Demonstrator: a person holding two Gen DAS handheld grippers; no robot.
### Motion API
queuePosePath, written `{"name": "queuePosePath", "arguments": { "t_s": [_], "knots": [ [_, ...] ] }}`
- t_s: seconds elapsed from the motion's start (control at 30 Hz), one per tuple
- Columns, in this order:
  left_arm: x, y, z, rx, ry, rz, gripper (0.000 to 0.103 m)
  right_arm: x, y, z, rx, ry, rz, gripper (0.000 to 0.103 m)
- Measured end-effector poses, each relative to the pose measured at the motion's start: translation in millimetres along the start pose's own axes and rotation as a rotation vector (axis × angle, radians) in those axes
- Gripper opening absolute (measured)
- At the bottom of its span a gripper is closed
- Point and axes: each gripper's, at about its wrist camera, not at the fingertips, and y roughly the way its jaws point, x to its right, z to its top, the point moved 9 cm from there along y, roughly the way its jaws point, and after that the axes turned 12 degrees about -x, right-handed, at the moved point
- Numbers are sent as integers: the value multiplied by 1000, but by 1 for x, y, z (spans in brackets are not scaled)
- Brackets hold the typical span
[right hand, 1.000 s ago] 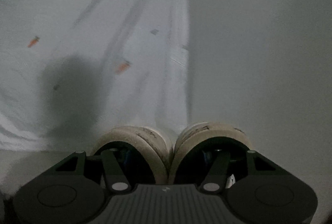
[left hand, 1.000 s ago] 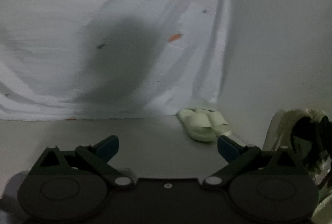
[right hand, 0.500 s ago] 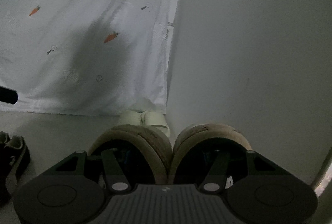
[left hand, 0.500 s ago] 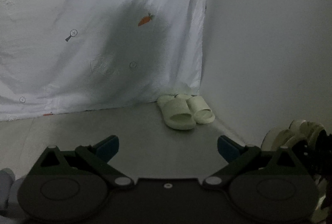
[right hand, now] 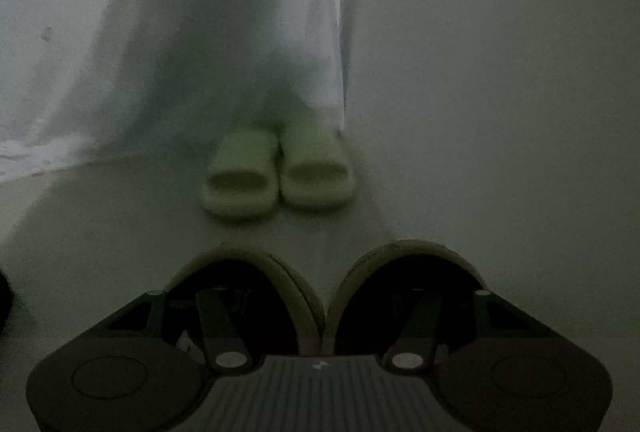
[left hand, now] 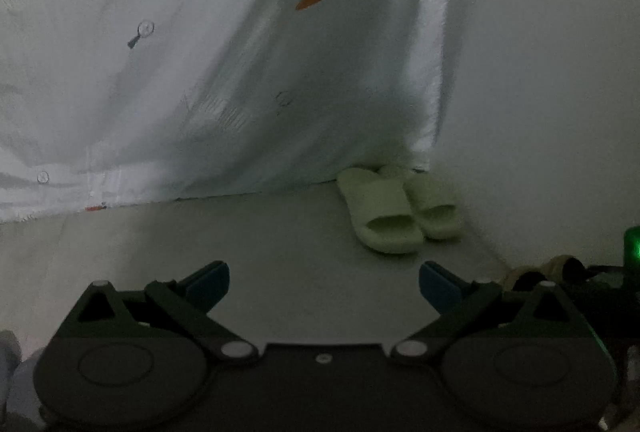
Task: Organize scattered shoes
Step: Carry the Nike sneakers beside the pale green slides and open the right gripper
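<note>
A pair of pale green slippers [left hand: 394,208] [right hand: 280,172] stands side by side on the floor in the corner, where the curtain meets the wall. My right gripper [right hand: 320,312] is shut on a pair of dark shoes with cream soles [right hand: 400,248]. One finger is inside each shoe, pressing their inner walls together, and the fingertips are hidden. The held shoes hang just in front of the slippers. My left gripper [left hand: 323,274] is open over bare floor to the left of the slippers, holding nothing. The held shoes [left hand: 552,268] show at the right edge of the left wrist view.
A white curtain [left hand: 200,72] printed with carrots hangs at the back down to the floor. A plain wall [right hand: 500,92] runs along the right. A dark shoe [right hand: 4,296] peeks in at the left edge. Grey floor [left hand: 240,232] stretches left of the slippers.
Both grippers have come closer to the corner and tipped downward; the slippers appear larger and nearer. The right gripper has carried the pair of shoes toward the floor in front of the slippers.
</note>
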Motion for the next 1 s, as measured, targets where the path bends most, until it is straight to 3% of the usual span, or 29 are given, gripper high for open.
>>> {"name": "queuePosePath", "arguments": {
  "t_s": [0.27, 0.67, 0.87, 0.93, 1.0],
  "knots": [
    [-12, 63, 31, -35, -7, -5, 102, -10, 109, 62, -287, -73, 74, 58],
    [-14, 69, 33, -41, -11, -41, 102, -28, 165, 121, -431, -161, 149, 63],
    [-22, 30, 29, 30, -31, -3, 102, -18, 136, 129, -412, -135, 137, 68],
    [-23, 17, 27, 51, -51, -4, 102, -12, 118, 135, -351, -97, 108, 83],
    [-24, 1, 20, 75, -77, -5, 102, -10, 86, 137, -260, -63, 68, 84]
  ]
}}
